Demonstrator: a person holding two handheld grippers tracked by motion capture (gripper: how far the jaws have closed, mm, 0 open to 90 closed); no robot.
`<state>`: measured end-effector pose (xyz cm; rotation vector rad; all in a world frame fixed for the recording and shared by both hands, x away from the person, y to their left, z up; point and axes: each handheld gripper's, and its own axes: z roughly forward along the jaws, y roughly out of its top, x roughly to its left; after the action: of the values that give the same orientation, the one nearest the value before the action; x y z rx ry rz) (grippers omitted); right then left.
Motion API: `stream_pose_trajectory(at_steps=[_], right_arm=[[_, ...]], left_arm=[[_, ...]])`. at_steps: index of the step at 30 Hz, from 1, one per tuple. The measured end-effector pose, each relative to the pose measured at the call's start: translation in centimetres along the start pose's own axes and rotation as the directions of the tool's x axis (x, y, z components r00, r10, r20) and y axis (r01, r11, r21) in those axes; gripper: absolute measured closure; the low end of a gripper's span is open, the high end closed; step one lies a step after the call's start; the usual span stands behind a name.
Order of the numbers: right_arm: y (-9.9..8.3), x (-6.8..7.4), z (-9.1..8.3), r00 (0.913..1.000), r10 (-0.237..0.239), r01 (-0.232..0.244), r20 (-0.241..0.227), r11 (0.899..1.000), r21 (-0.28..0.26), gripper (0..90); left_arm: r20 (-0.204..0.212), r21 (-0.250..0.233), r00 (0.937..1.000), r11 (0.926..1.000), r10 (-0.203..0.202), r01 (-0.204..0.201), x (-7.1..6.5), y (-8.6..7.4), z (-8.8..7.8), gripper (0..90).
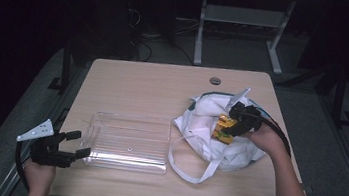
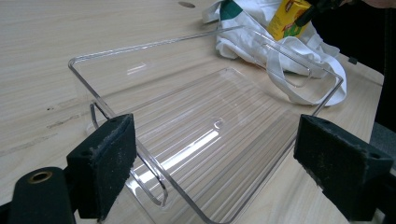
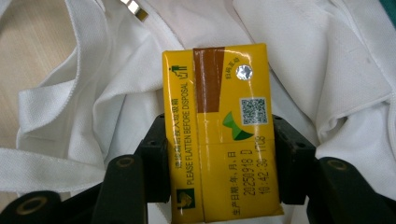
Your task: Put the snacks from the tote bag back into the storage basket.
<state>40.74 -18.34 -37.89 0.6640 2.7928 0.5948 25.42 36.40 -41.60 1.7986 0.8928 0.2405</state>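
Wood-grain table (image 1: pixel 154 83) under dim room light; grey floor (image 1: pixel 233 52) beyond.

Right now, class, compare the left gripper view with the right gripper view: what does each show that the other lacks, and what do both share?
Left gripper view alone: the clear plastic tray on the wooden table, with the left gripper open around its near end.

Right gripper view alone: the right gripper shut on the carton, whose printed text, date stamp and QR code are readable.

Both: the yellow drink carton and the white cloth bag.
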Motion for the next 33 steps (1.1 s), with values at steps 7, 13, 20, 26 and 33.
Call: stream_pose_trajectory(at_steps=[7, 13, 20, 26, 33], right_arm=[[0.0, -0.1, -0.3, 0.9998, 0.014, -0.014, -0.016, 1.000, -0.007, 50.6], [0.1, -0.1, -0.7, 0.9998, 0.016, -0.016, -0.014, 1.000, -0.005, 50.8], [0.3, -0.1, -1.9, 0.9999, 0.012, -0.013, -0.008, 1.000, -0.026, 50.9], [0.6, 0.0, -3.2, 1.0000, 0.004, -0.004, 0.000, 1.000, -0.030, 50.9], [1.0, 0.4, -5.1, 1.0000, -0.006, 0.006, 0.001, 0.999, -0.048, 50.9]], left_arm=[[-0.003, -0.003, 1.0000, 1.0000, -0.003, 0.003, 0.1, -0.1, 0.0, 12.8], [-0.008, 0.003, 0.9999, 1.0000, 0.008, -0.008, 0.1, 0.0, -0.1, 12.8], [-0.009, 0.002, 0.9999, 1.0000, 0.008, -0.008, 0.1, 0.0, -0.2, 12.8], [-0.010, 0.001, 0.9999, 1.0000, 0.009, -0.009, 0.1, 0.0, -0.2, 12.8], [-0.011, 0.000, 0.9999, 1.0000, 0.008, -0.008, 0.0, 0.0, -0.2, 12.8]])
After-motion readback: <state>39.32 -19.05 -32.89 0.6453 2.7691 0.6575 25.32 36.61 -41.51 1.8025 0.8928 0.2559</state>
